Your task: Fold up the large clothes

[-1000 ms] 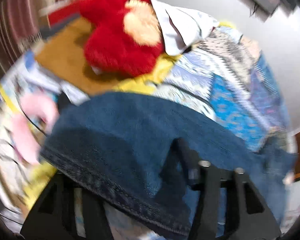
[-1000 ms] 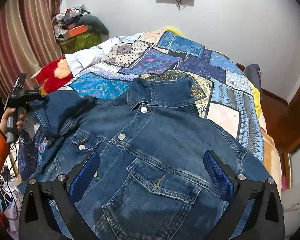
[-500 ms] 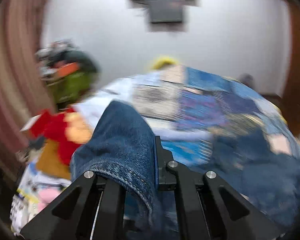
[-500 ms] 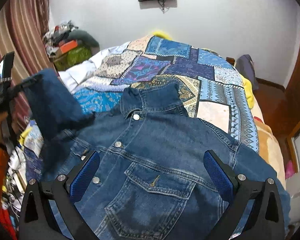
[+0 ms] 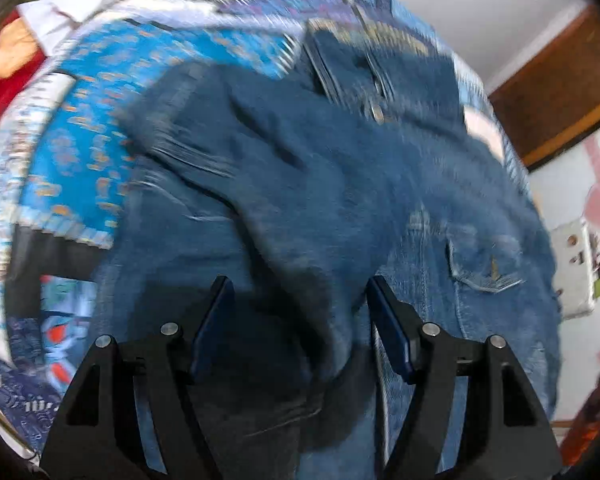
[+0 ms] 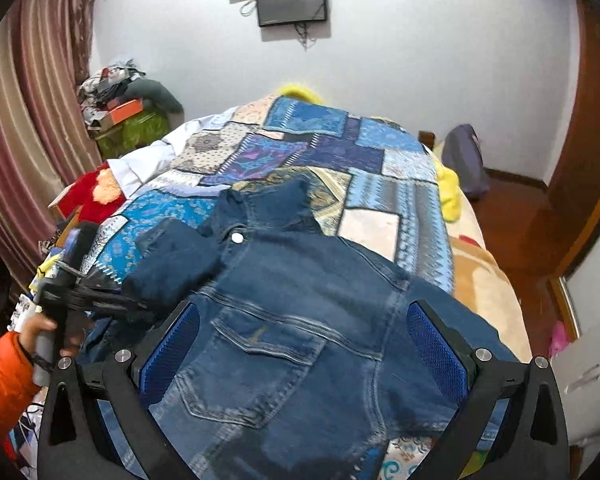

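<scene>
The denim jacket (image 6: 300,320) lies front up near the foot edge of the bed (image 6: 472,276), collar toward the headboard end, buttons and chest pocket showing. Its sleeve (image 6: 172,260) on the curtain side is folded in over the chest, bunched in a thick lump rather than flat.

The left gripper (image 5: 300,316) has just been opening; its jaws stand apart with the dark fold of the sleeve lying loosely between them, pads not pressing. The right gripper (image 6: 304,352) hovers over the lower front, jaws wide, nothing in them.

Likely troubles from here:
- The sleeve is stiff, heavy denim; let go as a lump, it may spring or slide back off toward the bed's curtain-side edge
- If the left gripper pulls away while cloth sits between its jaws, a pad could snag the cuff and drag the fold open
- The jacket's hem lies close to the foot edge, so a tug toward the person could pull it off the bed
- Folding over the bunched sleeve would leave a lopsided, bulky bundle
</scene>
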The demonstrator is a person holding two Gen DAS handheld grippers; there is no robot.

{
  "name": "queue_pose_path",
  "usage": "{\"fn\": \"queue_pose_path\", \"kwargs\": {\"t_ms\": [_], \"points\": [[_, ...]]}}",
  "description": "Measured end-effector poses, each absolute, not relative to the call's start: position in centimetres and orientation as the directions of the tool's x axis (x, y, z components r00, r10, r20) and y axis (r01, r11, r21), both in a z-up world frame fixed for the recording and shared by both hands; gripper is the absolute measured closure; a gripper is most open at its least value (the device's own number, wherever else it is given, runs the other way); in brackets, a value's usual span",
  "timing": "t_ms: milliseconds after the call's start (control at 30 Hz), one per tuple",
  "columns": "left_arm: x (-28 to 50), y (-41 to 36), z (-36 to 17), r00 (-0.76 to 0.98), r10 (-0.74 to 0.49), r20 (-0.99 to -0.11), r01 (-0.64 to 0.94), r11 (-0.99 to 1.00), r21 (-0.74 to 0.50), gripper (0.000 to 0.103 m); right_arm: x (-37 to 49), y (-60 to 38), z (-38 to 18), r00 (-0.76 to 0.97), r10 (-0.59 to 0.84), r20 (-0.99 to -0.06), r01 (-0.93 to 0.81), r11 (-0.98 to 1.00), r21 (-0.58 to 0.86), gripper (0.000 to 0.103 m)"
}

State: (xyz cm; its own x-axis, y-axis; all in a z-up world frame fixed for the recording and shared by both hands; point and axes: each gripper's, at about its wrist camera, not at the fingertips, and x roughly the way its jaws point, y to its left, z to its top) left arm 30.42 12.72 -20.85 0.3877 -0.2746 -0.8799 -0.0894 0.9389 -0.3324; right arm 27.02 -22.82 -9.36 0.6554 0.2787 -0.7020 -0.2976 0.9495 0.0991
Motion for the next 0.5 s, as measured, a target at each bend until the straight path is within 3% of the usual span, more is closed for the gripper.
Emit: {"fn": "queue_pose_path", "kwargs": {"t_ms": [133,400,500], "points": [[30.3,17.0,-18.0,0.481,-0.225,-0.847,-0.159,0.928,-0.337,0.019,27.6,-24.1,-10.5,0.64,0.284,-0.714,-0.264,0.954,0.143,0.0],[35.6,21.5,-22.4,0.458,-0.247,-0.854,-0.319,0.851,-0.417,0.019,29.4,-24.0,-12.8,0.603,0.303,-0.738,-0.229,0.952,0.204,0.0],[38.0,22.2,-25.1,0.44,-0.259,-0.86,-0.382,0.812,-0.441,0.024,30.1,-23.9,-13.5,0.592,0.295,-0.75,-0.225,0.954,0.198,0.0]]}}
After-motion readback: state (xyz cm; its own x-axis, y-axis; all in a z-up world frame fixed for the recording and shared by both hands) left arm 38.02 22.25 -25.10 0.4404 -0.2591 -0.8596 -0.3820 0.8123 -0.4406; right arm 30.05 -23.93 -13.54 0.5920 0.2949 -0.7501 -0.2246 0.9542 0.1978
